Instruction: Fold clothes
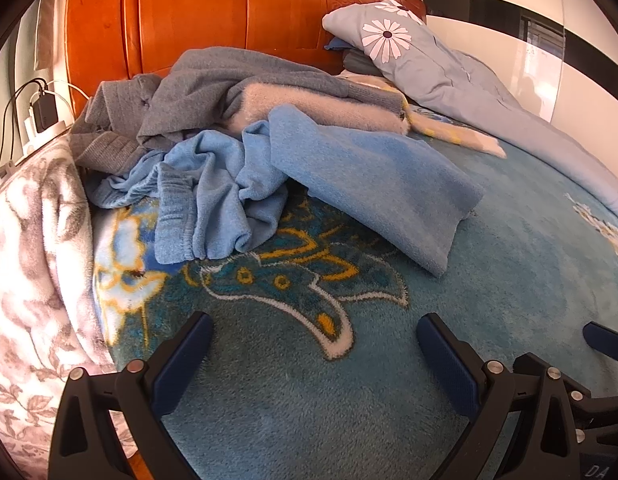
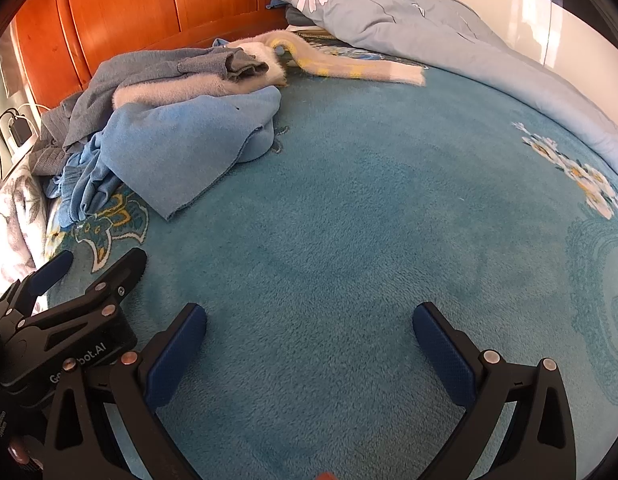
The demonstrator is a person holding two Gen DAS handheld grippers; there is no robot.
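We see our left gripper (image 1: 315, 354) at the bottom of its frame: matte black angular arms with triangular cut-outs, silver round screws, and dark blue textured pads (image 1: 449, 364). Our right gripper (image 2: 309, 346) looks the same. At lower left of the right view, white lettering marks the left gripper's black body.

We were in a home bedroom, working on a bed. Beneath our tools spread a teal plush blanket (image 2: 349, 208) with floral motifs; ahead rose an orange wooden headboard (image 1: 197, 20). A daisy-print quilt (image 1: 429, 64) lay ahead to the right, loose clothes (image 1: 237, 136) heaped ahead to the left, and chargers with cables (image 1: 41, 112) sat far left by the bedside.
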